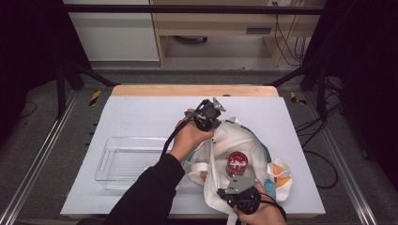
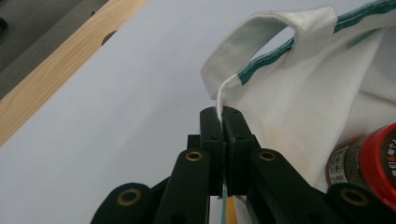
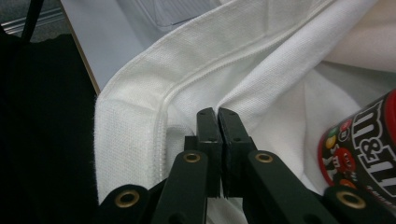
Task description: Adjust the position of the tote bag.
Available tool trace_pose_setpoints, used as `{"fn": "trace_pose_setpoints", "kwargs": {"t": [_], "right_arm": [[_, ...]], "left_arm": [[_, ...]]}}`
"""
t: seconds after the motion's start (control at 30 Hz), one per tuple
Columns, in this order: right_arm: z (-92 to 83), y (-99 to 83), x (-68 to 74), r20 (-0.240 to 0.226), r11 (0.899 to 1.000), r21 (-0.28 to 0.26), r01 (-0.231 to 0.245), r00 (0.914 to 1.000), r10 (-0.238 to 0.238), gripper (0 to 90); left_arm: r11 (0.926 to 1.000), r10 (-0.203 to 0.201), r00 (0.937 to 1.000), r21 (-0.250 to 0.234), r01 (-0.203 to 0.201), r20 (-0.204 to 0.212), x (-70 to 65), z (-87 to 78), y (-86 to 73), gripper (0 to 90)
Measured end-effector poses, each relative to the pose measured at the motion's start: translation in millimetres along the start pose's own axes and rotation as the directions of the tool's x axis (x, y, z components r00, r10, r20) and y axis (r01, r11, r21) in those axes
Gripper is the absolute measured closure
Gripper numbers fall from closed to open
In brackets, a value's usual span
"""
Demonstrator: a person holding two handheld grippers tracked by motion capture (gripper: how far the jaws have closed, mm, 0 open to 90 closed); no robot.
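Currently, white tote bag (image 1: 220, 154) at the tabletop's (image 1: 141, 112) four o'clock, left gripper (image 2: 223, 119) clenched on its far rim, right gripper (image 3: 216, 116) pinching its near rim, red candy tube (image 1: 236, 163) inside, clear tray (image 1: 110, 164) at eight o'clock

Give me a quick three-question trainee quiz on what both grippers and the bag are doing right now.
1. True or false: the left gripper is shut on the bag's rim.
2. What stands inside the bag: A) a red-lidded can, B) a banana, C) a mug?
3. Where is the clear tray relative to the bag in the high view?

Key: 1. True. 2. A, the red-lidded can. 3. Left of the bag, and nothing lies in it. The right gripper also pinches bag cloth.
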State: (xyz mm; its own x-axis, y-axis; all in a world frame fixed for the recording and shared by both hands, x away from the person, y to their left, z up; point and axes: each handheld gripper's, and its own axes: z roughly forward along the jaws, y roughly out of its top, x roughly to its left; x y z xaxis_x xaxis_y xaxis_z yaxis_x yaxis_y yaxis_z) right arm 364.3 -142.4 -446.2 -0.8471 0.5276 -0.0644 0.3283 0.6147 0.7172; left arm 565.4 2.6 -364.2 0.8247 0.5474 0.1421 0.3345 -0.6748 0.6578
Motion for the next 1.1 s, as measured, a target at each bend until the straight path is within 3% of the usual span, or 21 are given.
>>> {"fn": "trace_pose_setpoints", "kwargs": {"t": [0.2,0.53,0.8,1.1], "right_arm": [[-2.8,0.4,0.2,0.000,1.000,-0.008,0.007,1.0000,-0.007,88.9],[2.1,-0.7,3.2,0.001,1.000,0.017,0.026,0.9996,-0.027,89.0],[7.8,-1.8,6.7,-0.008,0.997,0.051,0.053,0.9986,-0.053,88.9],[10.2,-2.4,6.4,-0.016,0.997,0.059,0.053,0.9985,-0.052,88.9]], "left_arm": [[0.9999,0.008,0.9999,0.006,-0.008,-0.008,-1.3,-2.9,4.9,88.3],[0.9990,0.013,0.9997,0.043,-0.012,-0.021,-3.6,13.3,5.6,88.4],[0.9960,0.042,0.9981,0.080,-0.038,-0.045,-7.5,27.9,-0.5,88.4],[0.9942,0.047,0.9979,0.099,-0.043,-0.045,-8.8,33.0,-1.0,88.3]]}}
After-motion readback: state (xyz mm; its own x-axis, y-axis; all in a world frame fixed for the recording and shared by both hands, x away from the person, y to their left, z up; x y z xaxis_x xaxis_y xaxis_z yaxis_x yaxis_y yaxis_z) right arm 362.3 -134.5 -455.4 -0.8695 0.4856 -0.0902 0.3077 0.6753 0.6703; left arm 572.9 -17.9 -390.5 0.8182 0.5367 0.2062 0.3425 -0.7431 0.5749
